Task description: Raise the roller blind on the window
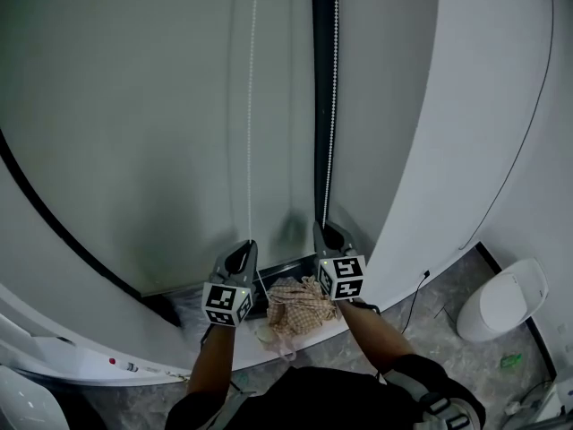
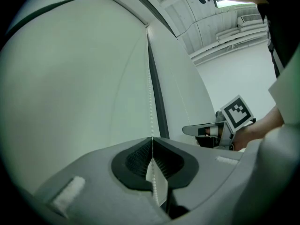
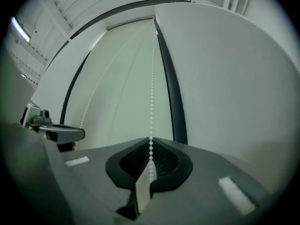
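I have my left gripper (image 2: 152, 142) clamped on the left bead-chain strand (image 1: 250, 133) and my right gripper (image 3: 151, 142) clamped on the right bead-chain strand (image 1: 332, 106), each strand rising from between closed jaws alongside the roller blind (image 1: 134, 106).

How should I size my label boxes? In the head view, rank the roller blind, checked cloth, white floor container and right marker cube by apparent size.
1. roller blind
2. white container, only slightly ahead of the cloth, though it stands farther away
3. checked cloth
4. right marker cube
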Motion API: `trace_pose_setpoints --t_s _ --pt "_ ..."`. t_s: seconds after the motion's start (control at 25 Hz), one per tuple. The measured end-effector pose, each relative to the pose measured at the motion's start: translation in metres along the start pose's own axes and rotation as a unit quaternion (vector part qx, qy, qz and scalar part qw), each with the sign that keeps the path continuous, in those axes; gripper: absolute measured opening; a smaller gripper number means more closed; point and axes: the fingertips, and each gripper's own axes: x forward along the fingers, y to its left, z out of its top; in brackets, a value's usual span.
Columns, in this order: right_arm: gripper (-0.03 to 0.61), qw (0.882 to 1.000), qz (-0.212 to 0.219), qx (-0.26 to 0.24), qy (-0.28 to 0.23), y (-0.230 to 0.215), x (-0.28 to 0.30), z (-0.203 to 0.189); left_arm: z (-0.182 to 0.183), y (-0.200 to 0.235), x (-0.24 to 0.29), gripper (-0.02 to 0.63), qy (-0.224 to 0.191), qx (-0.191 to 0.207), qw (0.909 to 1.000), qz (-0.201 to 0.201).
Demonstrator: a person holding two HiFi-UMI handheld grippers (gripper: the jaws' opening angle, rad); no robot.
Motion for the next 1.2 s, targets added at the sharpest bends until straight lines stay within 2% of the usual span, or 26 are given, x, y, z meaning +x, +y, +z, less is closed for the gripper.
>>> trace_pose_setpoints --t_s 0.2,0.28,0.36,0.52,0.6,0.72,0.84,0.92,0.96,1.04,1.2 --pt "0.000 1.000 0.022 0.011 -0.005 0.005 -0.021 0.006 0.001 -0.023 0.019 0.011 0.000 -0.007 0.9996 -0.027" --pt "0.000 1.000 0.027 0.015 -0.005 0.002 -0.029 0.008 0.001 -0.034 0.025 0.092 -0.001 -0.029 0.9987 -0.042" --pt "0.000 0.999 0.032 0.019 -0.004 -0.001 -0.037 0.009 0.004 -0.042 0.028 0.123 -0.007 -0.056 0.9969 -0.055" --pt "-0.002 0.999 0.037 0.019 -0.005 -0.002 -0.056 0.011 0.022 -0.060 0.027 0.140 -0.031 -0.073 0.9937 -0.080" --pt "-0.002 0.999 0.038 0.021 -0.006 -0.004 -0.064 0.012 0.035 -0.078 0.030 0.140 -0.046 -0.070 0.9904 -0.110" --pt "-0.002 0.999 0.044 0.022 -0.005 -0.005 -0.078 0.013 0.061 -0.109 0.040 0.140 -0.076 -0.103 0.9770 -0.171" --pt "-0.002 0.998 0.056 0.022 -0.002 0.000 -0.093 0.014 0.097 -0.132 0.052 0.147 -0.113 -0.173 0.9495 -0.236" --pt "-0.002 0.998 0.061 0.022 -0.001 0.003 -0.102 0.014 0.127 -0.145 0.058 0.152 -0.134 -0.194 0.9326 -0.273" --pt "-0.002 0.998 0.063 0.023 -0.003 0.004 -0.106 0.014 0.141 -0.151 0.061 0.152 -0.143 -0.193 0.9274 -0.287" --pt "-0.002 0.997 0.068 0.024 -0.006 0.006 -0.114 0.015 0.163 -0.162 0.069 0.152 -0.153 -0.181 0.9221 -0.306" --pt "-0.002 0.997 0.072 0.026 0.000 0.009 -0.122 0.013 0.185 -0.178 0.080 0.152 -0.150 -0.169 0.9181 -0.326"
